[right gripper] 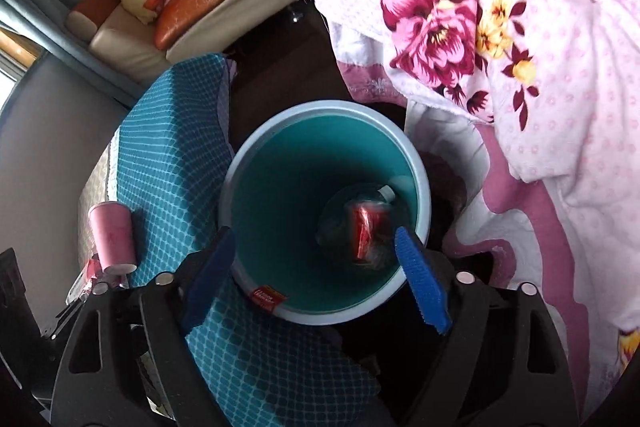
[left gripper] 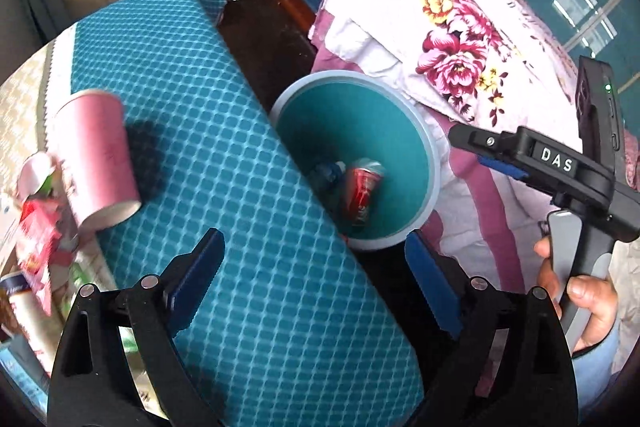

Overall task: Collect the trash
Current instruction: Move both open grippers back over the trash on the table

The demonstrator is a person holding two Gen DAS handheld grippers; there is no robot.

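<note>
A: Bin (right gripper: 256,163) sits in the middle of the right wrist picture, red can (right gripper: 366,227) lying inside it

B: And the grippers?

A: Left gripper (left gripper: 316,283) and right gripper (right gripper: 320,279) both gape wide, nothing in them. Pink cup (left gripper: 96,155) stands at the left

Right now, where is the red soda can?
The red soda can lies at the bottom of the teal bin, beside a clear bottle, in both wrist views.

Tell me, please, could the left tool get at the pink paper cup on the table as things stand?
Probably yes. The left tool is open and empty, and the pink paper cup stands upside down on the blue tablecloth with bare cloth between them; only clutter on its far side crowds it.
</note>
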